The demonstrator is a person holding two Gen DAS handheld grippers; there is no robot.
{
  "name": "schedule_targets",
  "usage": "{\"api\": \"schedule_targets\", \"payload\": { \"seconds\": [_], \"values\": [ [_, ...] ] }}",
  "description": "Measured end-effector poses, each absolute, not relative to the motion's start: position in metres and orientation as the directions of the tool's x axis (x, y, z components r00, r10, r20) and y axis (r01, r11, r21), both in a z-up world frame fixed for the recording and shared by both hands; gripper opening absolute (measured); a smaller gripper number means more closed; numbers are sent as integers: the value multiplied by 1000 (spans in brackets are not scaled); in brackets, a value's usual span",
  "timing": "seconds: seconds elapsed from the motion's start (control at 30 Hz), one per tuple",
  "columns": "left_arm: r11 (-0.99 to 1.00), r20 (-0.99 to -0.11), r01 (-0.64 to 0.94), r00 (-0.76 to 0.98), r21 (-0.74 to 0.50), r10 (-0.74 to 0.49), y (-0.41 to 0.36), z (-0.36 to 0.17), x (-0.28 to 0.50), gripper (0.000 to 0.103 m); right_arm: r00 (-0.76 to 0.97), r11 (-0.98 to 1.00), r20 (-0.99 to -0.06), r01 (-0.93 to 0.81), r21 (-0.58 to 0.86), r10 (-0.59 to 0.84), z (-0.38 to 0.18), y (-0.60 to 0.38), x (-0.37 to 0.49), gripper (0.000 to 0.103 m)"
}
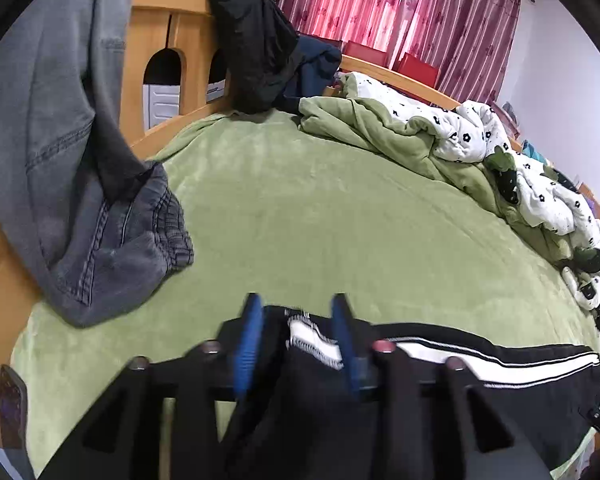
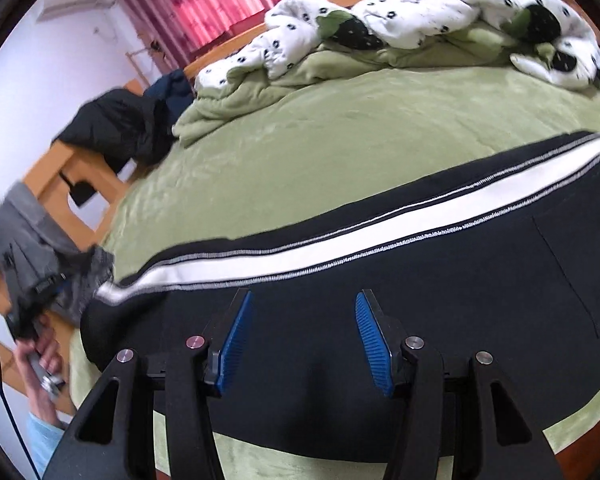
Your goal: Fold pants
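Note:
Black pants with a white side stripe (image 2: pixel 340 320) lie across the near part of the green bed. In the left wrist view the pants' end (image 1: pixel 480 364) stretches to the right from my left gripper (image 1: pixel 298 312), whose blue fingers are apart with the hem between them; the fabric looks loose, not pinched. My right gripper (image 2: pixel 302 304) is open and hovers just above the pants' black middle, below the stripe. The left hand and its gripper (image 2: pixel 32 312) show at the far left of the right wrist view.
Grey jeans (image 1: pixel 72 160) hang over the wooden footboard (image 1: pixel 168 12) at the left. A black jacket (image 1: pixel 256 44) drapes on the frame. A crumpled green and white flowered quilt (image 1: pixel 500 152) lies along the far side. A phone (image 1: pixel 12 408) lies at the left edge.

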State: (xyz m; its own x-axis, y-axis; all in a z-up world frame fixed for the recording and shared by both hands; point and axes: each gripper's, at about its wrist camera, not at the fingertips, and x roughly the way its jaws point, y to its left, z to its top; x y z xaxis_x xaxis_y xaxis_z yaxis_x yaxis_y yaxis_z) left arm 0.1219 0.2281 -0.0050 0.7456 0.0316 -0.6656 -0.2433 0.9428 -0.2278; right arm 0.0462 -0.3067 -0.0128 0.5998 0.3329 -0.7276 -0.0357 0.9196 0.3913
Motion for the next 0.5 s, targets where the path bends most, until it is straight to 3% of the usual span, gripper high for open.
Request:
{"api": "schedule_targets", "payload": {
  "seconds": [0.1,0.2,0.43,0.5],
  "values": [
    [940,-688,-199,724,-278,-50,228,-21,100,40,588,918,-734,-40,394,341,-14,-303,47,52],
    [927,-719,-178,684,-331,-125,226,-45,75,62,561,910,-750,-17,413,351,-19,-306,52,52],
    [824,-644,-135,697,-550,-316,219,-88,7,62,542,898,-758,13,440,364,-26,-314,53,52],
    [809,-647,-157,693,-566,-318,219,-98,2,62,540,898,-760,15,439,362,-26,-314,53,52]
  ]
}}
